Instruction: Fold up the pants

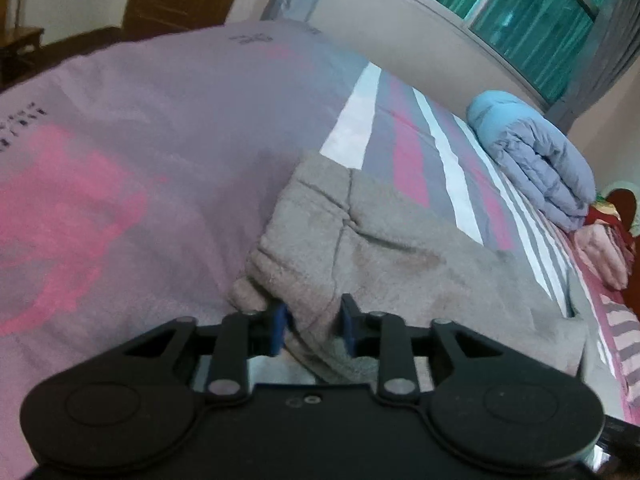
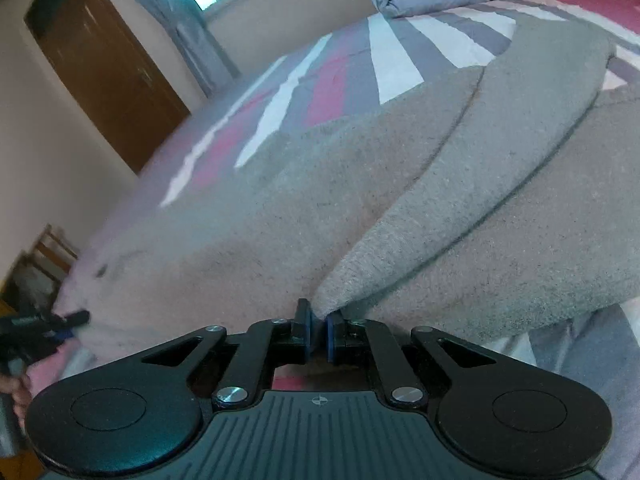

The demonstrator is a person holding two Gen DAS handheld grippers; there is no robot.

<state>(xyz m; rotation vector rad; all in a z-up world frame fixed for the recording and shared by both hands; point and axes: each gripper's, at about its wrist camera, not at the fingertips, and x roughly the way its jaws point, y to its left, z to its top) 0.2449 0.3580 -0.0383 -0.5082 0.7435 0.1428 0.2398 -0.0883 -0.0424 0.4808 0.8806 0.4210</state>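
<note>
Grey pants (image 1: 384, 248) lie folded lengthwise on a striped bed cover (image 1: 160, 128). The left gripper (image 1: 314, 330), low at six o'clock in its own view, has blue pads partly apart with a fabric ridge between them; whether it pinches is unclear. The right gripper (image 2: 318, 330), level and low at six o'clock, is pinched narrow on a pant-leg tip, likely to carry it over.

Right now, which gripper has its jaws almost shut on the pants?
The right gripper pinches a thin edge of the grey pants; the left gripper's jaws stand wider, around bunched fabric.
</note>
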